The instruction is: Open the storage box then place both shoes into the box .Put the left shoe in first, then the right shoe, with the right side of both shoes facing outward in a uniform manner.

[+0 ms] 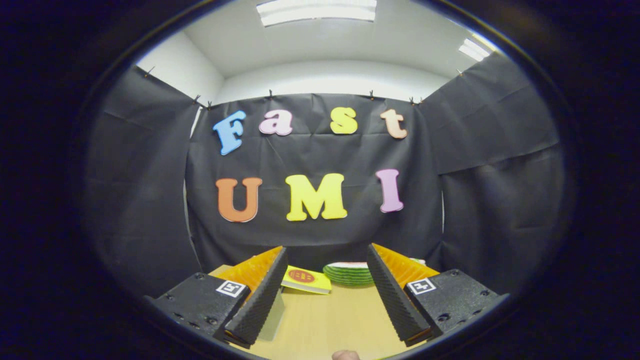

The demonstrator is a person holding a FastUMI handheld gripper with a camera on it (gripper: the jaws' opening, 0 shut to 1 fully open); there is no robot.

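My gripper stood wide open and empty above the pale wooden table; beyond it lay a yellow booklet and green-striped plates, which a careless sweep could have knocked.

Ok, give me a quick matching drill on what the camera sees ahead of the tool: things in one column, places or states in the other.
Things:
1. tool
2. yellow book
3. green striped stack
4. wooden table

Places or states:
A. beyond the fingers, nearer the right one
B. open, holding nothing
C. under everything, bare between the fingers
D. flat, just past the left finger

Pairs: 1-B, 2-D, 3-A, 4-C
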